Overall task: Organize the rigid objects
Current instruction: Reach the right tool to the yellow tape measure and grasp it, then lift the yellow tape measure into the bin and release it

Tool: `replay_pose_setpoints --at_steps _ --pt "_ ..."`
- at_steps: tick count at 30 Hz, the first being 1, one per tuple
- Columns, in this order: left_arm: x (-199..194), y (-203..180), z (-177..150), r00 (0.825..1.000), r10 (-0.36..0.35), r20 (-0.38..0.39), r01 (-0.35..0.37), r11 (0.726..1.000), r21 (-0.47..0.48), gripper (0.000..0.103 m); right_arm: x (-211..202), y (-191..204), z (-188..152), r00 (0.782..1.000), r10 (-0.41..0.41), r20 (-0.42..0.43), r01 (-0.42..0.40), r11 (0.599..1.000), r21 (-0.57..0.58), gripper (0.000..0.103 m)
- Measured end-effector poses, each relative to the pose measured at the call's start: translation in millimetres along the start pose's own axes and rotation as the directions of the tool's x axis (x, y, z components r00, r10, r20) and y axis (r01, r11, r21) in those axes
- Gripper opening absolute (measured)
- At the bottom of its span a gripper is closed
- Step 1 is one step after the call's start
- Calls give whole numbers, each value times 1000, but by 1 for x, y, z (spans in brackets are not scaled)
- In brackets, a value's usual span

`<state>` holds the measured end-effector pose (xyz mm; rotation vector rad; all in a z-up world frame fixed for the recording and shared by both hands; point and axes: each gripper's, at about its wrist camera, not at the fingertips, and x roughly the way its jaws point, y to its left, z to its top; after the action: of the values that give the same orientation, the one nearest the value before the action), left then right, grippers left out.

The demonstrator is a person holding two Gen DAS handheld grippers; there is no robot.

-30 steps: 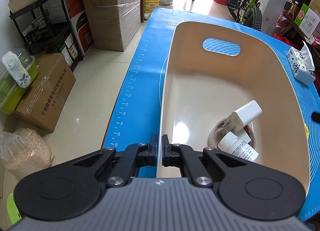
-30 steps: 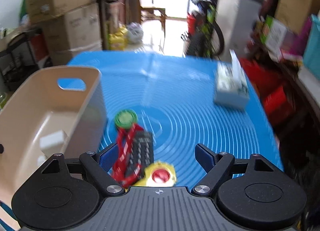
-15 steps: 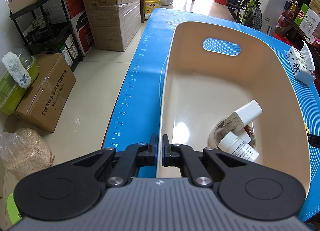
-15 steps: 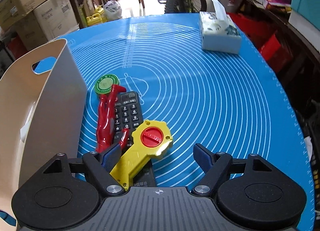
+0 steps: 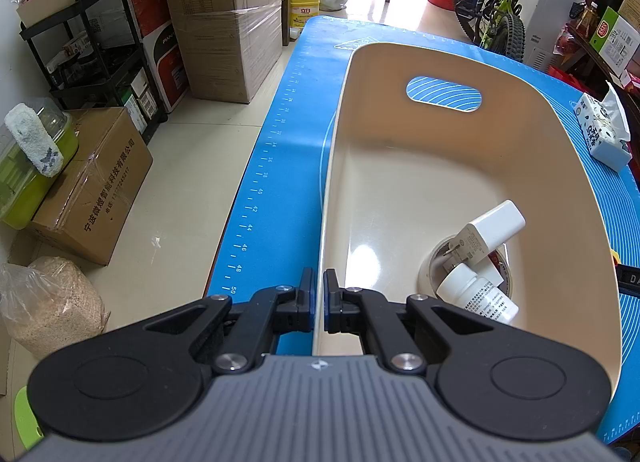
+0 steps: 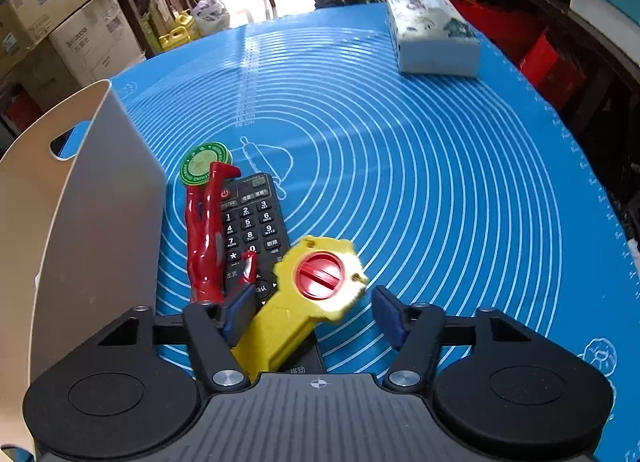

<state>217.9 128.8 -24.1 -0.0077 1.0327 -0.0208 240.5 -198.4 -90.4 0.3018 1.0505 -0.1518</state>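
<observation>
My left gripper [image 5: 318,294] is shut on the near rim of a beige plastic bin [image 5: 400,165]. Inside the bin lie a white charger [image 5: 490,227], a white pill bottle [image 5: 478,296] and a tape roll [image 5: 430,274]. My right gripper [image 6: 316,312] is open, low over the blue mat [image 6: 440,165]. A yellow toy tool with a red knob [image 6: 308,290] lies between its fingers, on top of a black remote [image 6: 248,221]. A red figurine [image 6: 206,229] and a green round tin [image 6: 204,163] lie beside the remote, next to the bin's outer wall [image 6: 100,201].
A tissue box [image 6: 432,41] stands at the mat's far right; it also shows in the left wrist view [image 5: 602,133]. The mat's left edge [image 5: 260,181] drops to the floor, with cardboard boxes [image 5: 92,189], a shelf and a bicycle [image 5: 496,9] beyond.
My right gripper has come down and forward over the pile, so the yellow toy now lies between its open fingers. The left gripper and the bin have not moved.
</observation>
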Motion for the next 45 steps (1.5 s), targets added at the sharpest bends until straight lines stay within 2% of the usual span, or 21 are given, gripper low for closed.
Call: replay_pose_setpoints --at_steps 3,5,17,26,33,40,45 --pt "0 0 0 1000 -1 0 1 1000 0 5 4 1 -1 1000 2 -3 -2 1000 2 56" --pt "0 0 0 1000 0 0 0 1000 0 5 4 -1 -2 1000 30 -5 -30 999 19 46" --pt "0 0 0 1000 0 0 0 1000 0 5 -10 2 -4 999 31 42 -30 999 -35 46" --pt "0 0 0 1000 1 0 -1 1000 -1 5 -39 15 10 990 66 127 -54 995 -89 46" --pt "0 0 0 1000 1 0 -1 1000 0 5 -68 31 30 970 112 214 -86 988 -125 46" --pt "0 0 0 1000 2 0 -2 1000 0 5 -95 55 42 939 163 302 -108 976 -191 46" --pt "0 0 0 1000 1 0 -1 1000 0 5 -103 77 45 923 218 317 -149 962 -227 46"
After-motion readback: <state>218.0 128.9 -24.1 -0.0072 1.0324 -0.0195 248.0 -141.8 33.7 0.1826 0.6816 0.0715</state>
